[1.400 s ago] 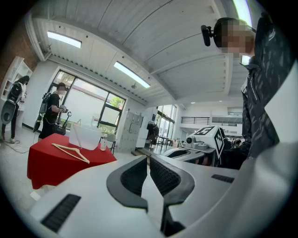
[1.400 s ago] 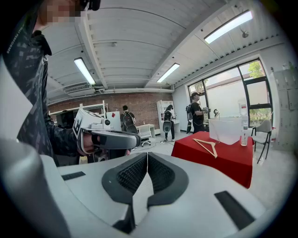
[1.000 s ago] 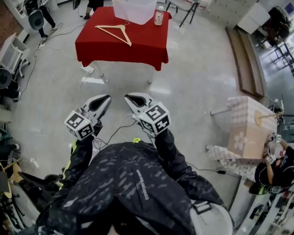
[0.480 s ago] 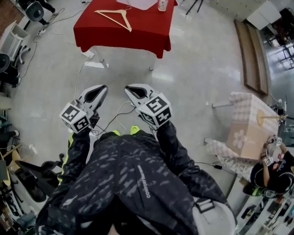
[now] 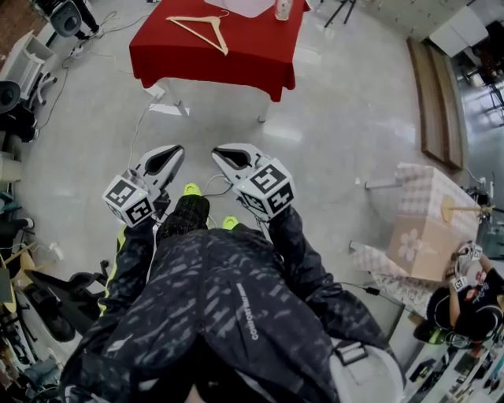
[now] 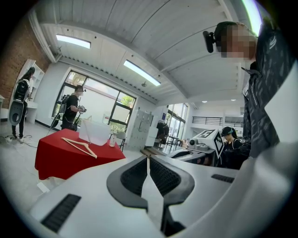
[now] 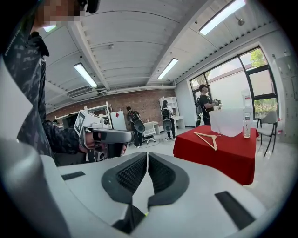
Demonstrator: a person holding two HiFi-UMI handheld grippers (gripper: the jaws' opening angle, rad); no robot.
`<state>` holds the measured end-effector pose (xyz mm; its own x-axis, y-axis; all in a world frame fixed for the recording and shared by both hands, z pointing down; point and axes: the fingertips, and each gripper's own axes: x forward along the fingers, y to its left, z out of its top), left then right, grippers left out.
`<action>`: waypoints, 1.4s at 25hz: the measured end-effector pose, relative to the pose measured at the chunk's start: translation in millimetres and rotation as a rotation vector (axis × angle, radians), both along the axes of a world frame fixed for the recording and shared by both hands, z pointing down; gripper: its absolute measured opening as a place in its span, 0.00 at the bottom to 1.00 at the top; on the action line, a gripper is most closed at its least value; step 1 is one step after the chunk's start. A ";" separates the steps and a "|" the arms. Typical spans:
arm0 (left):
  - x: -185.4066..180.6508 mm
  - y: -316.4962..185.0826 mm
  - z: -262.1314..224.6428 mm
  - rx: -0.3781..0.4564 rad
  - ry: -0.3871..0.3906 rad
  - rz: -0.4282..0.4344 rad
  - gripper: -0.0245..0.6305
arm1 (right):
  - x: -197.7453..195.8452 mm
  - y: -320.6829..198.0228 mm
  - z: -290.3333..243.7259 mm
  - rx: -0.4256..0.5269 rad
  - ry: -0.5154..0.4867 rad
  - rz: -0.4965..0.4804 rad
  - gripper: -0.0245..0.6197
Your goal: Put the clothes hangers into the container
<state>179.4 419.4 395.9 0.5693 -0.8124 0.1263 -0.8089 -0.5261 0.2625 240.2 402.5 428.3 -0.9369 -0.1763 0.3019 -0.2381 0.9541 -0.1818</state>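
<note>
A: What changed in the last second?
B: The head view dipped. The red-clothed table (image 5: 236, 55) slid toward the top edge, and the translucent white plastic container (image 5: 250, 6) is now mostly cut off there. A yellow-green shoe (image 5: 191, 190) has swung forward between the arms, low centre. I read that as walking up to the table, so the task proper hasn't started.
A: Claws?
B: The left claw (image 5: 179, 149) is pressed together with nothing in it; its own view shows the ribbed pads (image 6: 135, 174) meeting. The right claw (image 5: 216, 151) is the same, closed tight and empty. Both sit mid-frame, well short of the table.
A: Hanger?
B: One pale wooden clothes hanger (image 5: 201, 31), sloped shoulders and a thin hook, lying flat on the red cloth at the upper left of the head view. The hook end points toward the container and is near it; contact unclear. A clear bottle (image 5: 282, 9) stands right of the container.
A: Untouched?
B: Yes, it's outside the container. It looks light and flat, probably easiest pinched on one shoulder.
</note>
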 end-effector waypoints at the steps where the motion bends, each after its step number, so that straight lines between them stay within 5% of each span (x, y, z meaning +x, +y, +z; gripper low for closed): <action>1: 0.1 -1.1 0.2 0.005 -0.004 0.007 0.07 | -0.7 -0.5 -0.3 0.001 0.001 0.000 0.07; 13: -17.7 -44.6 5.6 0.029 0.004 0.077 0.07 | -25.6 -36.7 3.0 0.023 0.009 0.037 0.07; 35: -117.4 -177.2 32.4 0.012 0.011 0.174 0.07 | -145.2 -174.0 36.2 -0.031 0.119 0.172 0.07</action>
